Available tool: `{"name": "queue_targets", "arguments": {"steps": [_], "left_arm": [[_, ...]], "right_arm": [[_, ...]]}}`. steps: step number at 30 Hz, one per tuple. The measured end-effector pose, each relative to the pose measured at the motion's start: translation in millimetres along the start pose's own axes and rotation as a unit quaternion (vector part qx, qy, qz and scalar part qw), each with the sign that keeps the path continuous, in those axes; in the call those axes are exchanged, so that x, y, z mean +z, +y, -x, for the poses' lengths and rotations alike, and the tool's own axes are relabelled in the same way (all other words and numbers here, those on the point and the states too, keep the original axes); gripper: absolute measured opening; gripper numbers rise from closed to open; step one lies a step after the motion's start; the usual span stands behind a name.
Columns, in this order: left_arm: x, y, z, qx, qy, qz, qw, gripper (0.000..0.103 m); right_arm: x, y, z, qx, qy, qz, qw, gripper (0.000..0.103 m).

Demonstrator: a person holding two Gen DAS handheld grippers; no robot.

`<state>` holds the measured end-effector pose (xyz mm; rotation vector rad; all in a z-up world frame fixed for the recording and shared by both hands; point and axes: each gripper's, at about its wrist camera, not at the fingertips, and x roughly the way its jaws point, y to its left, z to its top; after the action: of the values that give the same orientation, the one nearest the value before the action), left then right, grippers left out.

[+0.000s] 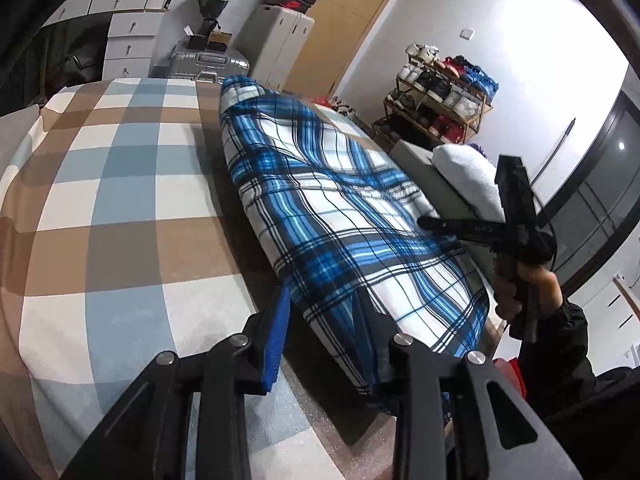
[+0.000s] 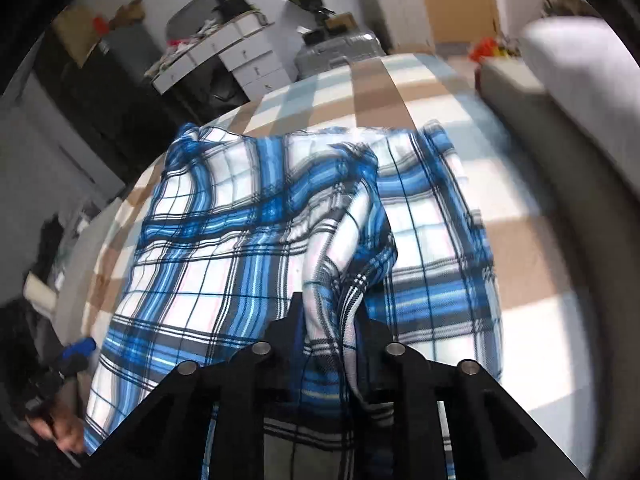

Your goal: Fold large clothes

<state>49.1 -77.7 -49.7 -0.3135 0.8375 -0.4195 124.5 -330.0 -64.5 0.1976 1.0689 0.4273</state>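
A lived-in home bedroom: checked bed cover [image 1: 120,184], white drawer unit [image 1: 130,46], silver suitcase [image 1: 204,65], loaded shoe rack [image 1: 438,98], pillow [image 1: 468,176], wooden wardrobe door [image 1: 340,28].

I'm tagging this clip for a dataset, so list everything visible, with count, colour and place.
plaid garment: one, blue, white and black, lying on the bed.
bed cover: one, brown, pale blue and white checks, under the garment.
suitcase: one, silver, beyond the bed.
drawer unit: one, white, by the far wall.
shoe rack: one, wooden, full of shoes, against the wall.
pillow: one, white, beside the bed.
left gripper: blue-padded fingers around the garment's near edge.
right gripper: gathered cloth bunched between its fingers.
hand: one, dark-sleeved, holding the right gripper.
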Motion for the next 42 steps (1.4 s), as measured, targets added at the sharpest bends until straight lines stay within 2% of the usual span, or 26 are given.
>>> {"name": "queue_targets", "arguments": {"steps": [2,6,9,11,13,16,18,19,20,24,26,27,29,31,32,34,36,39,41,42], "left_arm": [[1,1,2,-0.002,0.000,0.001,1.0000,0.026],[9,-9,8,-0.025,-0.008,-0.008,0.9996,0.026],[7,-29,4,-0.046,0.004,-0.057,0.9973,0.027],[3,-39,-4,-0.047,0.019,-0.082,0.9953,0.027],[-1,-41,-10,-0.051,0.030,-0.087,0.9945,0.027],[0,-39,-12,-0.053,0.034,-0.074,0.9953,0.027],[2,-37,-10,-0.047,0.031,-0.070,0.9960,0.027],[2,-37,-7,-0.042,0.028,-0.069,0.9963,0.027],[2,-37,-5,-0.039,0.026,-0.068,0.9966,0.027],[-2,-37,1,-0.028,0.019,-0.061,0.9976,0.027],[-4,-37,3,-0.025,0.018,-0.059,0.9978,0.027],[-4,-37,3,-0.024,0.017,-0.060,0.9978,0.027],[-1,-40,4,-0.021,0.016,-0.065,0.9975,0.027],[2,-43,4,-0.021,0.011,-0.074,0.9970,0.027],[3,-44,5,-0.021,0.009,-0.078,0.9967,0.027],[5,-46,3,-0.025,0.006,-0.082,0.9963,0.027],[4,-47,-1,-0.029,0.010,-0.085,0.9959,0.027],[4,-54,-1,-0.032,0.007,-0.097,0.9948,0.028],[5,-64,3,-0.050,-0.003,-0.120,0.9916,0.028],[5,-68,3,-0.057,-0.004,-0.131,0.9897,0.028]], "right_arm": [[-1,1,9,0.010,-0.011,-0.001,1.000,0.040],[-15,-1,26,0.019,-0.016,-0.006,1.000,0.043],[-35,-7,37,0.040,-0.012,-0.009,0.999,0.046],[-48,-13,42,0.061,-0.018,-0.024,0.998,0.050],[-64,-22,45,0.082,-0.021,-0.048,0.995,0.051],[-64,-20,43,0.076,-0.019,-0.052,0.996,0.052],[-60,-13,42,0.068,-0.021,-0.040,0.997,0.051],[-57,-7,40,0.067,-0.022,-0.024,0.997,0.041],[-57,-7,40,0.067,-0.022,-0.024,0.997,0.024],[-50,8,51,0.068,-0.052,0.000,0.996,0.013],[-44,23,81,0.071,-0.094,0.013,0.993,0.007],[-44,23,81,0.071,-0.094,0.013,0.993,0.007],[-40,38,106,0.076,-0.128,0.036,0.988,0.005],[-37,45,120,0.060,-0.145,0.048,0.986,0.005],[-37,38,116,0.028,-0.139,0.039,0.989,0.005],[-39,27,107,0.016,-0.128,0.019,0.991,0.005],[-45,4,81,-0.015,-0.092,-0.011,0.996,0.005],[-55,-16,54,-0.030,-0.056,-0.058,0.996,0.016],[-56,-17,55,-0.040,-0.057,-0.071,0.995,0.020],[-55,-13,68,-0.040,-0.076,-0.067,0.994,0.022]]}}
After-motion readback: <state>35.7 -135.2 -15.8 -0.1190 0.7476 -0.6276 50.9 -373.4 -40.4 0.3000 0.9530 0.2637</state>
